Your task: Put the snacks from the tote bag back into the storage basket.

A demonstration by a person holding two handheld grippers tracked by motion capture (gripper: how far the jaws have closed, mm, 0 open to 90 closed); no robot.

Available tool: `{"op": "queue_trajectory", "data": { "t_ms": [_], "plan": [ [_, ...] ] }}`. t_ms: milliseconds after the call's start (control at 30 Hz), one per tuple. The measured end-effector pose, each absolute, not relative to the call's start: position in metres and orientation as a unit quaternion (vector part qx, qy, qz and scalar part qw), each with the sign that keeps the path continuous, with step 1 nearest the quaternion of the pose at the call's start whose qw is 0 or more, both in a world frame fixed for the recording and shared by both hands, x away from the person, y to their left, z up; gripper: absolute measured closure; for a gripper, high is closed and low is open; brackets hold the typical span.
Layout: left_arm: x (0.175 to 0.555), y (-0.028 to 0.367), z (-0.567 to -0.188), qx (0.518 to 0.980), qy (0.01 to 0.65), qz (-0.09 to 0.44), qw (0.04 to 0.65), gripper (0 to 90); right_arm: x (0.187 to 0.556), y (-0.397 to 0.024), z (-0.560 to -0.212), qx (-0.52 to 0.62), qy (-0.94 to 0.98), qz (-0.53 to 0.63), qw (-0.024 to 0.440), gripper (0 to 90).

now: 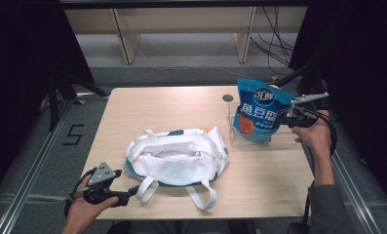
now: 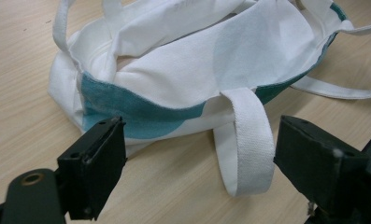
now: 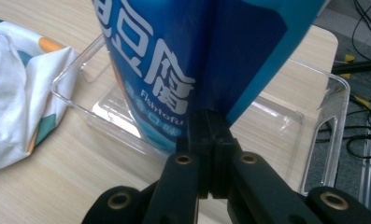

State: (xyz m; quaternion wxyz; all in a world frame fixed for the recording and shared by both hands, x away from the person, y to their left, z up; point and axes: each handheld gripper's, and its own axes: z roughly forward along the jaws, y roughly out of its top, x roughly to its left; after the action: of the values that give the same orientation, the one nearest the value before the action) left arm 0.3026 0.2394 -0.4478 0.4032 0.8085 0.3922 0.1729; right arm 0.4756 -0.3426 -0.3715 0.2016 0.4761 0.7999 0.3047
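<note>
**Meanwhile, the snack bag hung over the tray**

Nearest us, our left gripper (image 1: 128, 191) sat wide open beside the tote bag (image 1: 176, 156), one handle (image 2: 246, 140) between its jaws. Farther right, our right gripper (image 1: 284, 119) pinched the blue snack bag (image 1: 258, 111) above the clear tray (image 1: 288, 139).

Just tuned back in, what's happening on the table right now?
The right tongs are shut on the edge of a blue fish tofu snack bag, holding it upright over the clear plastic bin at the table's right. The white and teal tote bag lies open mid-table. The left tongs are open, jaws on either side of one of the tote's white handles but not gripping it.
</note>
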Motion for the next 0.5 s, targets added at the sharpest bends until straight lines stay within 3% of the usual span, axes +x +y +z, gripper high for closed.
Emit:
{"op": "queue_trajectory", "data": {
  "t_ms": [500],
  "plan": [
    [0.303,0.239,-0.448,0.809,0.391,0.176,0.403,15.9,0.486,-0.356,-0.375,0.478,0.790,0.320,0.213,90.0]
  ]
}}
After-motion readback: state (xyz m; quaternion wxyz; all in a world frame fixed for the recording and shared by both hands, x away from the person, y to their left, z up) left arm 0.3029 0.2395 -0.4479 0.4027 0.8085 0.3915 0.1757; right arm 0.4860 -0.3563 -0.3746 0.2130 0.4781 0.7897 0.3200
